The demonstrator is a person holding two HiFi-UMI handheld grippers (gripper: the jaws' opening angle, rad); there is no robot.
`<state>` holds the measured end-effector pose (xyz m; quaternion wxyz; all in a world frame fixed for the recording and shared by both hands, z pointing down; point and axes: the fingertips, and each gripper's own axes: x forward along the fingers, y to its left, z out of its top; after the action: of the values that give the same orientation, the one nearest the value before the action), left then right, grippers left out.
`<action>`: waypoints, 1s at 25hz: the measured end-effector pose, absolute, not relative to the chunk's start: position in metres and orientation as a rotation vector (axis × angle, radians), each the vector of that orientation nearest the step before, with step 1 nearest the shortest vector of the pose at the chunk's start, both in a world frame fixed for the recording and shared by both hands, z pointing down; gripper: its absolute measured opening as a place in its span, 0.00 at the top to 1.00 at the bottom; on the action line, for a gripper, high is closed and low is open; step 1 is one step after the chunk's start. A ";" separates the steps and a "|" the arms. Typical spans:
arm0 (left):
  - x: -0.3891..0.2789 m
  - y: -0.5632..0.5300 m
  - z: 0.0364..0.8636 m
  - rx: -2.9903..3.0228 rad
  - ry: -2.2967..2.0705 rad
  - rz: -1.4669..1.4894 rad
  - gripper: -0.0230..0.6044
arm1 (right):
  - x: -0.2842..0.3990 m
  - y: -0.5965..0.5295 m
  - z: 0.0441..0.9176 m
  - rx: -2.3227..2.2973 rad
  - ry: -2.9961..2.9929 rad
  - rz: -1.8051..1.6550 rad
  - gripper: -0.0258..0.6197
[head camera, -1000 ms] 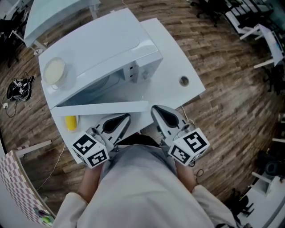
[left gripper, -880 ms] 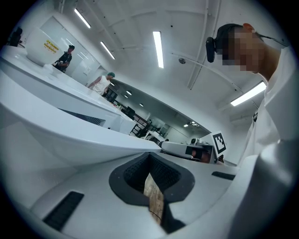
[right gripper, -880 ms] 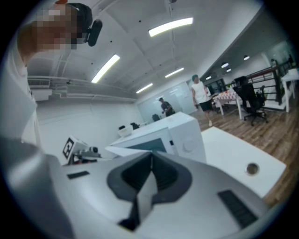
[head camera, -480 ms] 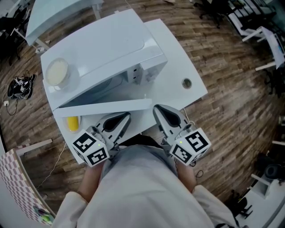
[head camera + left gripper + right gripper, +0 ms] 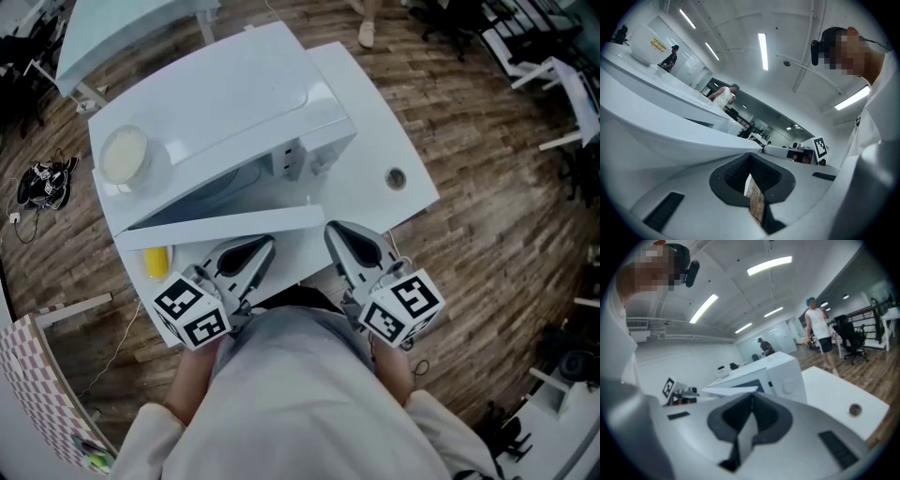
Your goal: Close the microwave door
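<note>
Change: none in a second | white box microwave [image 5: 216,103] on white bench [image 5: 380,112], its flat white door [image 5: 225,228] still hanging open | left claw [image 5: 258,251], right claw [image 5: 339,236] pinched together, empty, just short of door | closing unstarted.

White table [image 5: 375,122] stands on a wood-plank floor [image 5: 487,234]. Directly on it sit a white microwave [image 5: 216,103], covering most of the top, and a yellow object [image 5: 156,262] at the front left. A round grommet hole [image 5: 395,177] lies in the bare right portion.
</note>
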<state>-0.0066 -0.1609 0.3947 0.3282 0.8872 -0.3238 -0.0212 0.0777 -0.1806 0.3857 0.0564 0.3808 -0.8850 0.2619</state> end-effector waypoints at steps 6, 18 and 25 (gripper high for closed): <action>-0.011 -0.163 0.395 2.317 -0.852 -0.057 0.94 | 0.076 -0.183 0.386 1.164 -2.684 0.803 0.92; -0.018 -0.169 0.394 2.304 -0.881 -0.071 0.94 | 0.076 -0.193 0.386 1.171 -2.682 0.807 0.92; -0.017 -0.170 0.393 2.324 -0.890 -0.047 0.94 | 0.075 -0.198 0.385 1.169 -2.684 0.808 0.92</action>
<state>-0.0174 -0.1700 0.3931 0.3203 0.8845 -0.3387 -0.0179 0.0750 -0.1975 0.3850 0.0522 0.3845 -0.8826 0.2655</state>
